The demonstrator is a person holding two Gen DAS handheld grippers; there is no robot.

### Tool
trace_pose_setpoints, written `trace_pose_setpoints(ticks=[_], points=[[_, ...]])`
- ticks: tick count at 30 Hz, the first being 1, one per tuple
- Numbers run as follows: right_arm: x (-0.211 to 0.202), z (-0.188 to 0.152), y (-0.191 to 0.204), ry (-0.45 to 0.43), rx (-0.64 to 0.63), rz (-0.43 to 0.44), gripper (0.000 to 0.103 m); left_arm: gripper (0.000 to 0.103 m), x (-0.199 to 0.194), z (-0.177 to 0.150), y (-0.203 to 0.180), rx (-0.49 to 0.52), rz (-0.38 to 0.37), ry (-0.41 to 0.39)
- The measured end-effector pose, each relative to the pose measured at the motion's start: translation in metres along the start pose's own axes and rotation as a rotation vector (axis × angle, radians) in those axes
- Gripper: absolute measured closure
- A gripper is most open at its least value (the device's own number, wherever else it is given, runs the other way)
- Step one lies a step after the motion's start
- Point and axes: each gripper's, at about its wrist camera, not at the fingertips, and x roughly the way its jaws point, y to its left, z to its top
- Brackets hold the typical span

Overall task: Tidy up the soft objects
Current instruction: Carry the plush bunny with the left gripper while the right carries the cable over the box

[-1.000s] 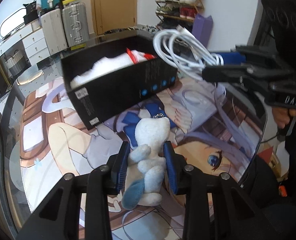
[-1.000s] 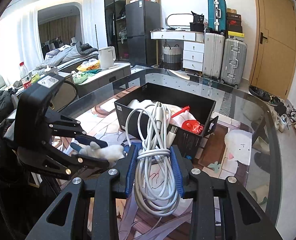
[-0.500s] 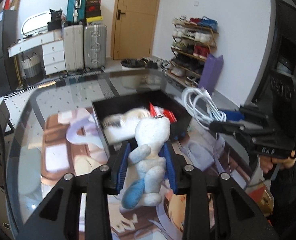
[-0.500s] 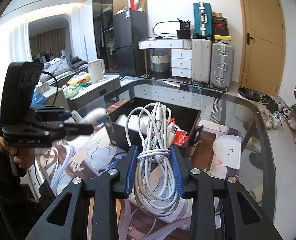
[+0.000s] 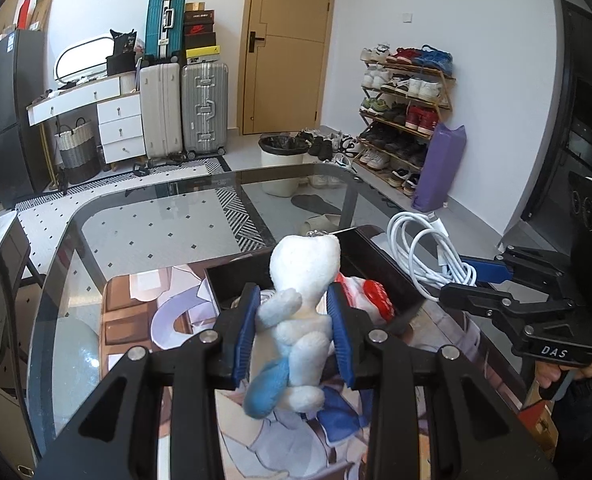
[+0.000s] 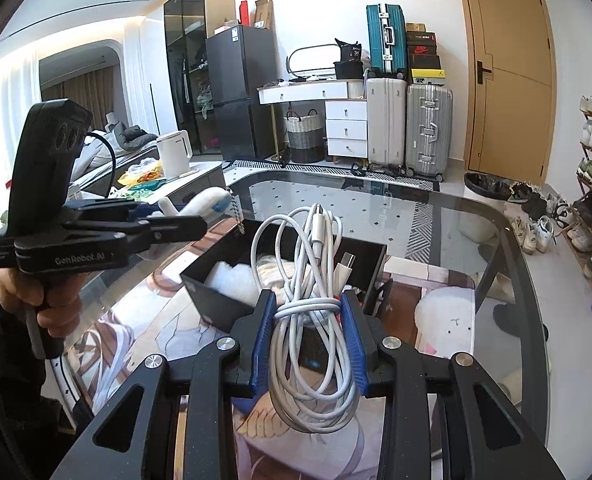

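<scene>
My left fingers (image 5: 252, 328) clamp the white plush toy (image 5: 296, 312) while my right gripper (image 6: 307, 336) is clamped on the coiled white cable (image 6: 311, 280), both held in the air just short of the open black box (image 6: 216, 304) on the glass table (image 5: 144, 220). Placing well, I judge, means carrying each bundle fully over the rim before letting go. Legible writing: "DAS" on the right gripper's body, "GenRobot.AI" on the left gripper (image 6: 200, 220).
</scene>
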Motion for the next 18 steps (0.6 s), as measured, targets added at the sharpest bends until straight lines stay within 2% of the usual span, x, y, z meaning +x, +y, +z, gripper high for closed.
trace_pose_setpoints(ticks=[18], points=[[0.057, 0.029, -0.013, 0.037, 0.016, 0.021, 0.07, 0.07, 0.046, 0.018, 0.005, -0.018, 0.028, 0.028]])
